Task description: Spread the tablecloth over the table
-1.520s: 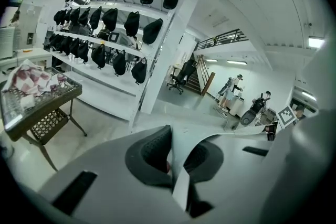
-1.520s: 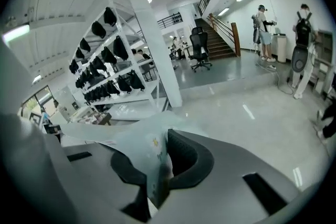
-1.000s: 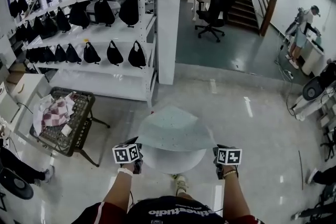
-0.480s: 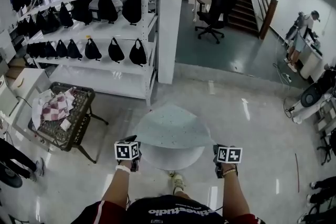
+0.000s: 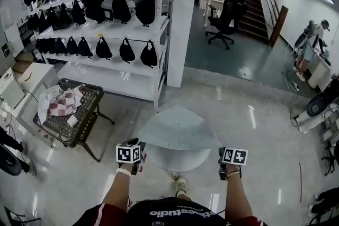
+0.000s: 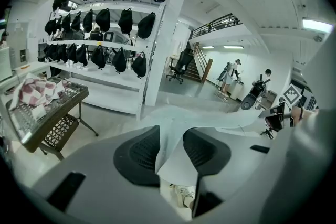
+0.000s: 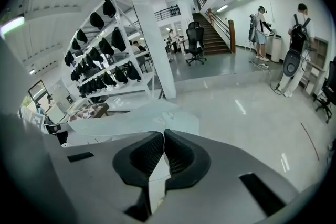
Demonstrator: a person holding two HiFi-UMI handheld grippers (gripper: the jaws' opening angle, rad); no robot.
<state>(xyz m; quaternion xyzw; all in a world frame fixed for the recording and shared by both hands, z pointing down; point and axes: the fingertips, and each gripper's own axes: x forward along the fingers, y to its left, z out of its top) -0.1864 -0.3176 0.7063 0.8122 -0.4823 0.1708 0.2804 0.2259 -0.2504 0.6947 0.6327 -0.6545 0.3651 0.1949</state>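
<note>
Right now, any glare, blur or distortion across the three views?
Head view: sharp, fisheye bows the shelves, lamp streaks on the floor. Left gripper view: strong barrel distortion, black corners, tablecloth pale but legible. Right gripper view: same vignette, floor glare.

Left claw (image 6: 169,145) jaws just opened, tablecloth (image 6: 210,120) loose between, right claw (image 7: 163,152) clamping tablecloth
</note>
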